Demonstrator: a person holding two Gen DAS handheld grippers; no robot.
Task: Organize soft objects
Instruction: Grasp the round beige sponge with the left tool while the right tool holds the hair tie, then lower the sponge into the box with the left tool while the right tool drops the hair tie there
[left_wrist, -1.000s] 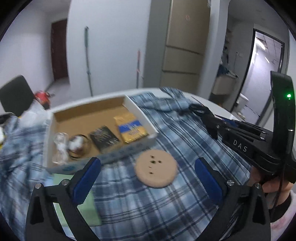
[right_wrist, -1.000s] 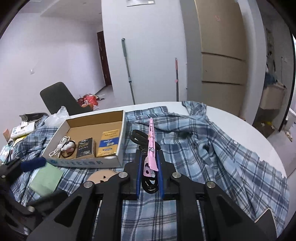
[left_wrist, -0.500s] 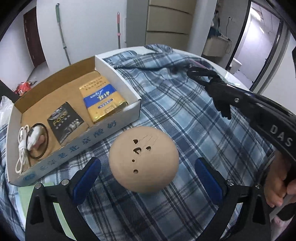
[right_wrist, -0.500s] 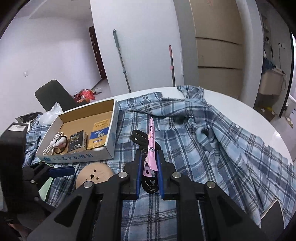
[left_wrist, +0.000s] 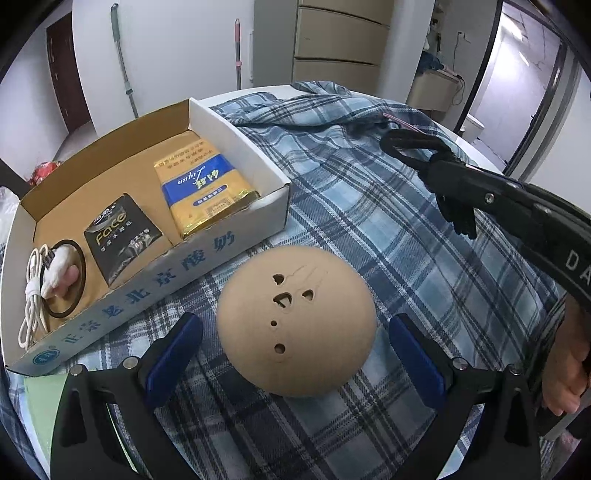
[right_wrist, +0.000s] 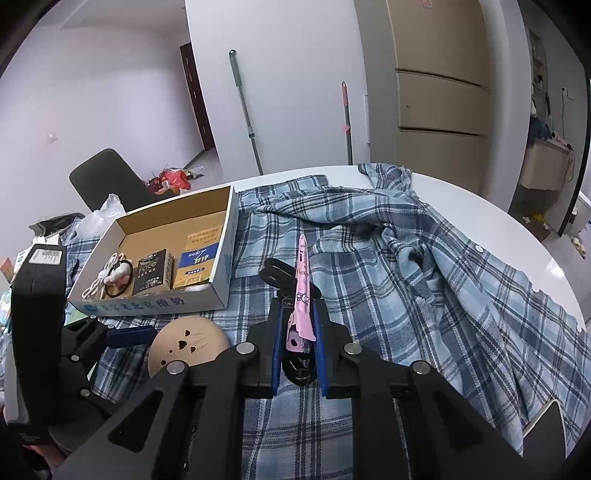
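A tan round pad (left_wrist: 295, 321) with small cut-out holes lies flat on the blue plaid shirt (left_wrist: 369, 221). My left gripper (left_wrist: 297, 350) is open and straddles the pad, its blue pads a little clear of each side. My right gripper (right_wrist: 298, 343) is shut on a pink hair clip (right_wrist: 303, 291) together with a black looped hair piece (right_wrist: 277, 273), both sticking out past the tips. In the left wrist view it (left_wrist: 443, 166) hovers above the shirt to the right of the pad.
An open cardboard box (left_wrist: 236, 243) left of the pad holds a gold and blue pack (left_wrist: 201, 192), a black pouch (left_wrist: 122, 236), a white cable (left_wrist: 31, 295) and a black hair tie (left_wrist: 79, 258). A green sheet (left_wrist: 40, 398) lies below it. The shirt covers a round white table (right_wrist: 517, 229).
My left gripper has come down and forward over the tan pad, which now sits large between its open fingers. The right gripper has kept its grip and hardly moved.
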